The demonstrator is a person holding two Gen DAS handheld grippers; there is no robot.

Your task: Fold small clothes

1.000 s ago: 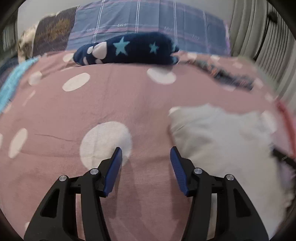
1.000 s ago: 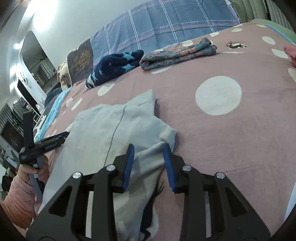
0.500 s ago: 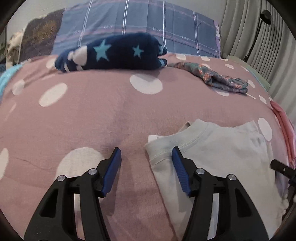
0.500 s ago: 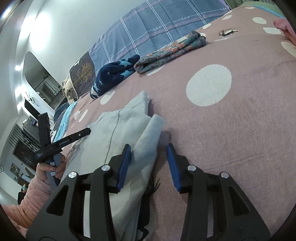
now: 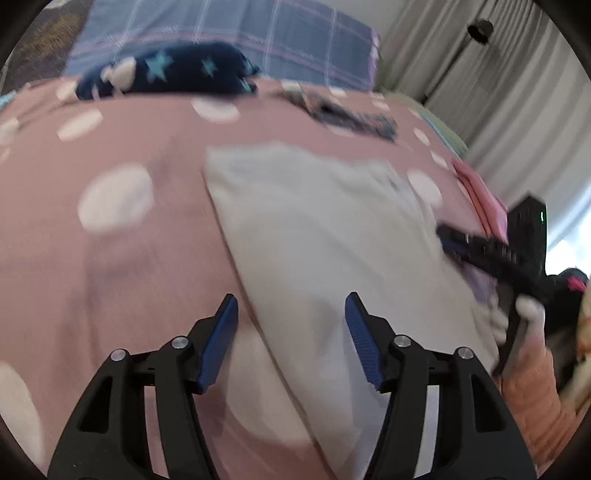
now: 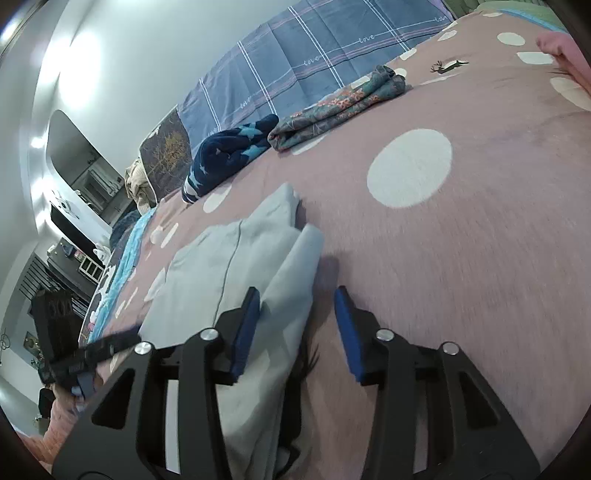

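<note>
A pale grey small top (image 5: pixel 314 229) lies flat on the pink dotted bedspread (image 5: pixel 110 258). My left gripper (image 5: pixel 291 317) hovers over the top's left edge, which runs between the two blue pads without touching them; its jaws are opening. In the right wrist view the same top (image 6: pixel 236 258) has a sleeve folded inward. Its folded edge lies between the pads of my right gripper (image 6: pixel 295 314), whose jaws are opening and not pressing on it. The other gripper (image 6: pixel 92 350) shows at the far left, held in a hand (image 5: pixel 528 314).
Folded at the back of the bed lie a navy star-print fleece (image 6: pixel 225 151) and a floral garment (image 6: pixel 340 103). A pink garment (image 5: pixel 480 199) sits at the right edge. A plaid blue cover (image 5: pixel 229 33) and curtains (image 5: pixel 480 74) stand behind.
My left gripper has swung right across the bedspread onto the top's left edge, and its jaws have widened. The right gripper's jaws have spread apart around the folded sleeve edge.
</note>
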